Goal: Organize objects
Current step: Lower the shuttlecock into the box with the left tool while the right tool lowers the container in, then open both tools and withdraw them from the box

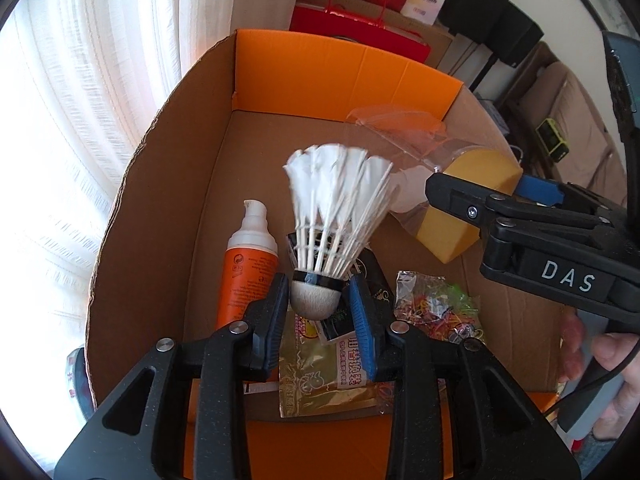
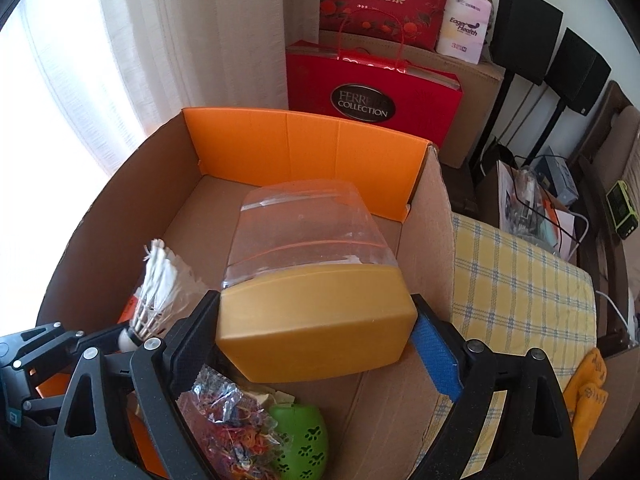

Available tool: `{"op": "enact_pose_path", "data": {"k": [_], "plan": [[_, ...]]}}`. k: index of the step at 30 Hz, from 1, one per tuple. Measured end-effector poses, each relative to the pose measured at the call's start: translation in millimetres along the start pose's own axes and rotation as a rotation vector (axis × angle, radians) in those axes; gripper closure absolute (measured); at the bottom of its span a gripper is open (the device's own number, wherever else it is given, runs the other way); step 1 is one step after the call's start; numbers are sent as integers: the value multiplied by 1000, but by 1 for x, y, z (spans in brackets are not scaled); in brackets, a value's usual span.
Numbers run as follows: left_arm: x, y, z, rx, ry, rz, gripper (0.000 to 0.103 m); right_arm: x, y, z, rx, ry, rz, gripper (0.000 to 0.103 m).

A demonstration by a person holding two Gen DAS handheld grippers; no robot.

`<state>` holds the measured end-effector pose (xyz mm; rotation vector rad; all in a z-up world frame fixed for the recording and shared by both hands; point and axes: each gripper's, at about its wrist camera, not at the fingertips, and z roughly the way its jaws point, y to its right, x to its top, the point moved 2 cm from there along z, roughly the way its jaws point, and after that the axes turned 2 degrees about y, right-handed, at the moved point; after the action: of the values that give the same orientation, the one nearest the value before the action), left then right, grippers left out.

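A white feather shuttlecock (image 1: 336, 208) stands upright with its cork base between the pads of my left gripper (image 1: 316, 300). The left pad touches the cork, a thin gap shows at the blue right pad, and the feathers are blurred. Below lies the open cardboard box (image 1: 320, 52) with an orange pump bottle (image 1: 248, 276), a gold sachet (image 1: 320, 380) and a bag of coloured rubber bands (image 1: 436, 308). My right gripper (image 2: 316, 332) is shut on the yellow base of a clear-lidded container (image 2: 320, 320), held over the box (image 2: 300, 140) beside the shuttlecock (image 2: 158, 284).
A green perforated case (image 2: 300, 436) lies in the box near the rubber bands (image 2: 232, 428). Red gift bags (image 2: 372, 96) stand behind the box, a white curtain (image 2: 120, 60) to its left, a yellow checked cloth (image 2: 512, 280) to its right. The box's far floor is bare.
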<state>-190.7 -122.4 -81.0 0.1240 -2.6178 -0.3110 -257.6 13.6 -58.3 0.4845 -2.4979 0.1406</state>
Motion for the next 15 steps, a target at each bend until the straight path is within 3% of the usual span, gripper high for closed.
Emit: {"op": "enact_pose_path", "data": {"k": [5, 12, 15], "plan": [[0, -3, -4, -3, 8, -11, 59, 0, 5, -12, 22, 43, 29, 11], [-2, -1, -21, -14, 43, 6, 54, 6, 15, -44, 53, 110, 54, 11], [-2, 3, -33, -18, 75, 15, 44, 1, 22, -58, 57, 129, 58, 11]]}}
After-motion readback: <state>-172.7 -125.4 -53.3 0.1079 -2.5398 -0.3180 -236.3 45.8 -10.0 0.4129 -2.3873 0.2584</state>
